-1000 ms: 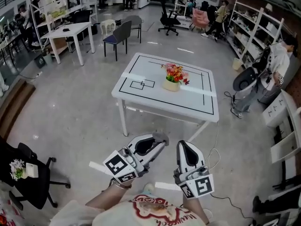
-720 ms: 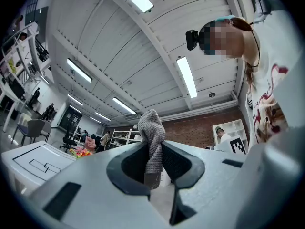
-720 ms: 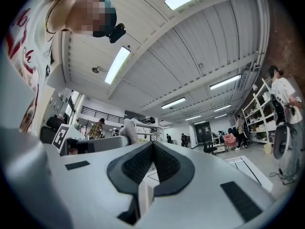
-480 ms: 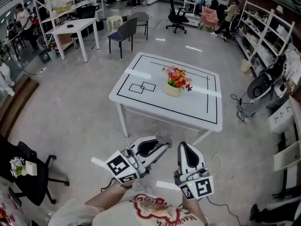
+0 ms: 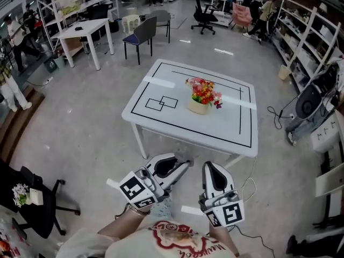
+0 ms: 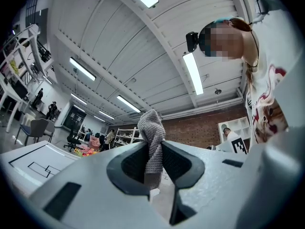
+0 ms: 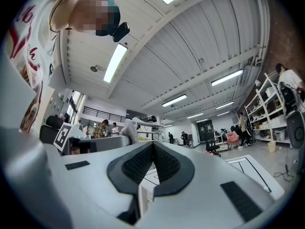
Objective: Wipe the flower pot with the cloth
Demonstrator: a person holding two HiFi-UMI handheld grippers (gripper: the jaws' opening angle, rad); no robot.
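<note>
Pinching a grey knitted cloth [image 6: 151, 128] in left gripper [image 5: 181, 164], right gripper [image 5: 209, 166] closed empty, cream flower pot [image 5: 198, 108] on white table [image 5: 161, 120].

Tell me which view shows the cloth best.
The left gripper view: the grey knitted cloth sits centre frame, pinched between the left claw's jaws. The head view shows only a small grey tuft at that claw's tip; the right gripper view, a small distant piece at left.
</note>
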